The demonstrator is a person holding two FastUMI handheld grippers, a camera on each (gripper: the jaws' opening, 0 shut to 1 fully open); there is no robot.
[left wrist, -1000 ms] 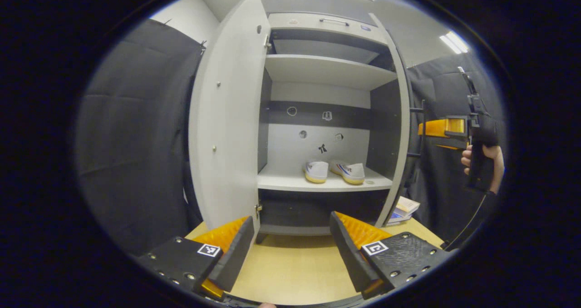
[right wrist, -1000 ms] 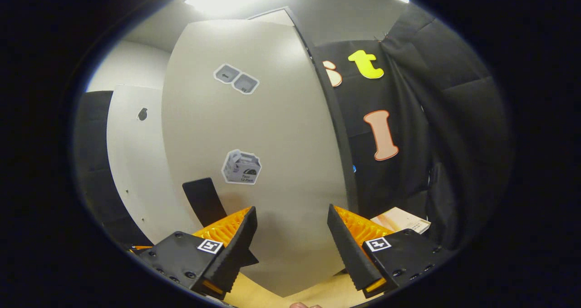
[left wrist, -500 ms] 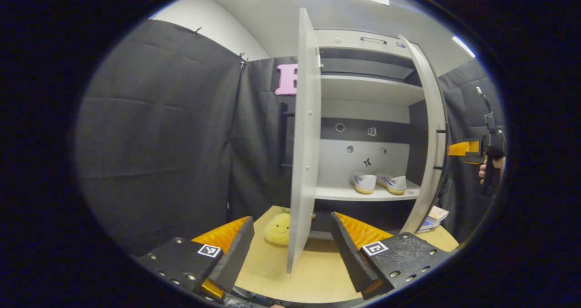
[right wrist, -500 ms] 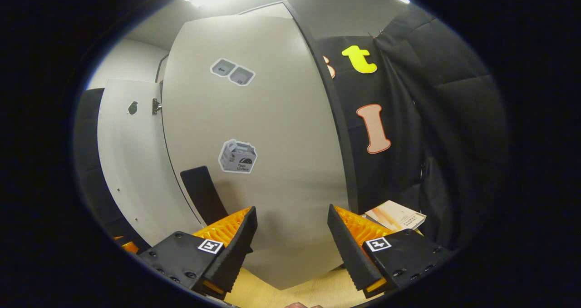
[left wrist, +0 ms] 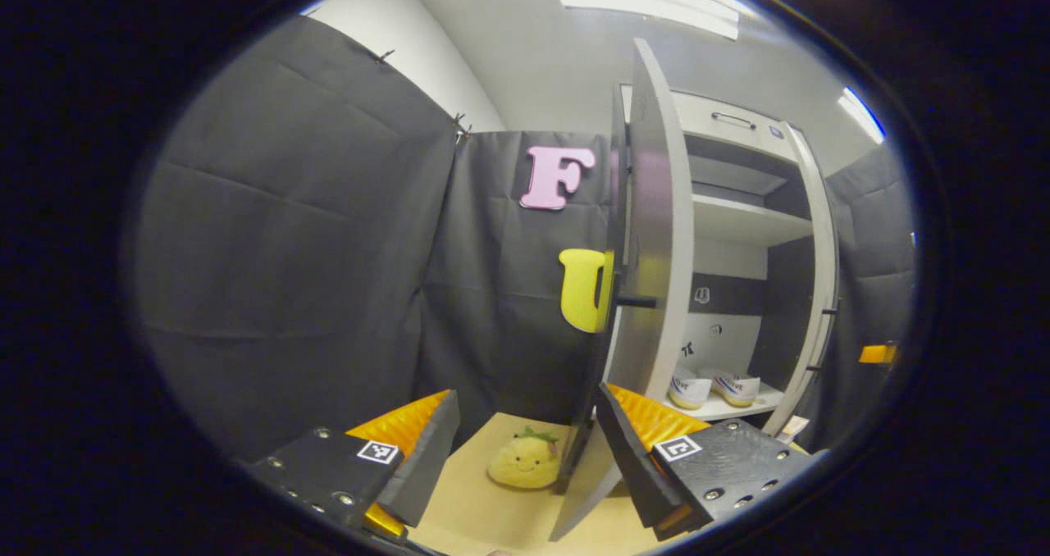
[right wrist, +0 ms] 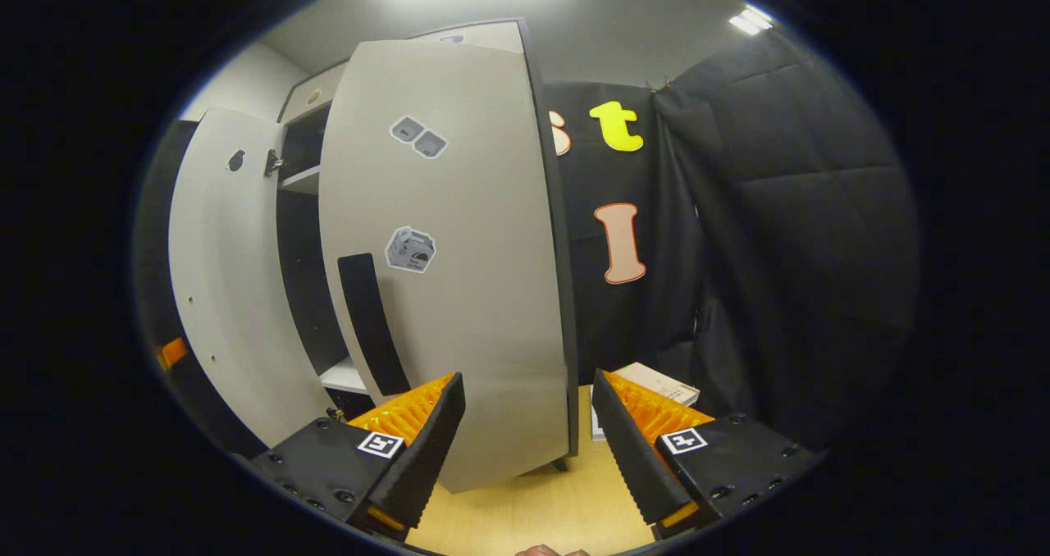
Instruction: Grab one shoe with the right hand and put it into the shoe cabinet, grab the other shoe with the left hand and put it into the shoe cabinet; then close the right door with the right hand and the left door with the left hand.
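Observation:
The white shoe cabinet [left wrist: 726, 221] stands on a wooden table with both doors ajar. Two white shoes [left wrist: 689, 387] [left wrist: 738, 386] sit side by side on its lower shelf [left wrist: 726, 409]. In the left gripper view the left door [left wrist: 652, 236] shows nearly edge-on, just beyond my open left gripper [left wrist: 526, 394], which holds nothing. In the right gripper view the right door [right wrist: 459, 236], with its black handle [right wrist: 371, 314] and stickers, faces my open, empty right gripper [right wrist: 527, 380]. An orange part of the right gripper [left wrist: 876, 353] shows past the right door [left wrist: 812, 293].
A yellow plush toy [left wrist: 525, 462] lies on the table [left wrist: 492, 523] by the left door's foot. A flat booklet [right wrist: 656, 380] rests right of the cabinet. Black cloth walls close in on both sides. The left door's inner face [right wrist: 217, 285] shows left of the right door.
My left gripper has swung left, from facing the cabinet's inside to the outer side of the left door. The right door has turned inward, and my right gripper is farther from it.

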